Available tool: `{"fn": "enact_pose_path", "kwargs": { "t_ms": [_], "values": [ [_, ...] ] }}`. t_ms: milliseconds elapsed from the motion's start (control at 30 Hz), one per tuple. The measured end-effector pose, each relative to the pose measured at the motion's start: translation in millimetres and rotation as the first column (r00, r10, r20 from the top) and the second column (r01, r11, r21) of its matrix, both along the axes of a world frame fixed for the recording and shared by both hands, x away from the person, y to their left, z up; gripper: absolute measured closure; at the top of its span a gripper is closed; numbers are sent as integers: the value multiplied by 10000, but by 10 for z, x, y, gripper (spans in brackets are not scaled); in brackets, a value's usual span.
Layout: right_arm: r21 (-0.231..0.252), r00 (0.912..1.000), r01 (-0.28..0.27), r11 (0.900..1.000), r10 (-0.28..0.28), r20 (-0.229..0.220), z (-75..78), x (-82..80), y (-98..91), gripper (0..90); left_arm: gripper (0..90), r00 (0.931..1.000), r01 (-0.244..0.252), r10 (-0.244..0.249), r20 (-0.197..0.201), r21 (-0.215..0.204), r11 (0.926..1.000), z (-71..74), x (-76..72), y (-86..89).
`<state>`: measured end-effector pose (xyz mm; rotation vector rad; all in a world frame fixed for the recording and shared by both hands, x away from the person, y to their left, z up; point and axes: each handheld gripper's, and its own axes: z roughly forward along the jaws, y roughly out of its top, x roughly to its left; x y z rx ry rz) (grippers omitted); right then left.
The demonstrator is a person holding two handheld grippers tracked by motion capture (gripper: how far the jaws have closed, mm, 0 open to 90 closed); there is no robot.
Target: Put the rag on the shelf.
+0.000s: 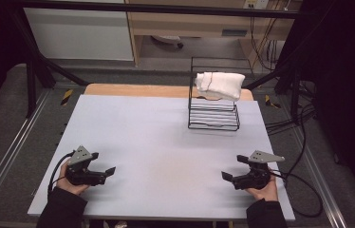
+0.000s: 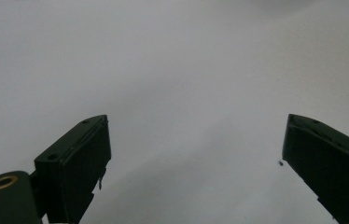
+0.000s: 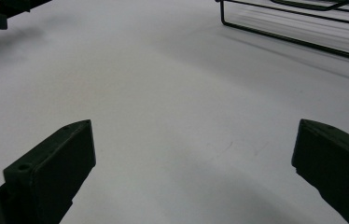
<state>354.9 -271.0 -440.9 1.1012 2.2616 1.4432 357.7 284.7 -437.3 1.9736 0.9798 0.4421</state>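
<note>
A folded white towel (image 1: 220,84) lies on top of a black wire rack (image 1: 213,112) at the far right of the table. My left gripper (image 1: 102,163) rests near the front left of the white tabletop (image 1: 156,142), held in a hand, jaws wide apart with nothing between them. In the left gripper view the left gripper (image 2: 196,149) faces bare white surface. My right gripper (image 1: 235,167) sits near the front right, open and empty. In the right gripper view the right gripper (image 3: 193,154) points over the table, with the rack's base wires (image 3: 294,39) at the upper right.
The table's far edge shows a strip of bare wood (image 1: 137,89). Black cables (image 1: 303,190) trail off the right side. Metal frame rails (image 1: 4,152) run along both sides. A white cabinet (image 1: 78,33) and wooden furniture (image 1: 190,23) stand behind the table.
</note>
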Motion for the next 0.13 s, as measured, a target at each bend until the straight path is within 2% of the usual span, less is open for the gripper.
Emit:
{"fn": "enact_pose_path", "kwargs": {
  "t_ms": [133],
  "values": [
    [-61, 10000, -8, 10000, 8, 0, -3, -2, -2, 3, 77, 10000, 93, -93, -28, 34, 10000, 0, -11, 0]
  ]
}}
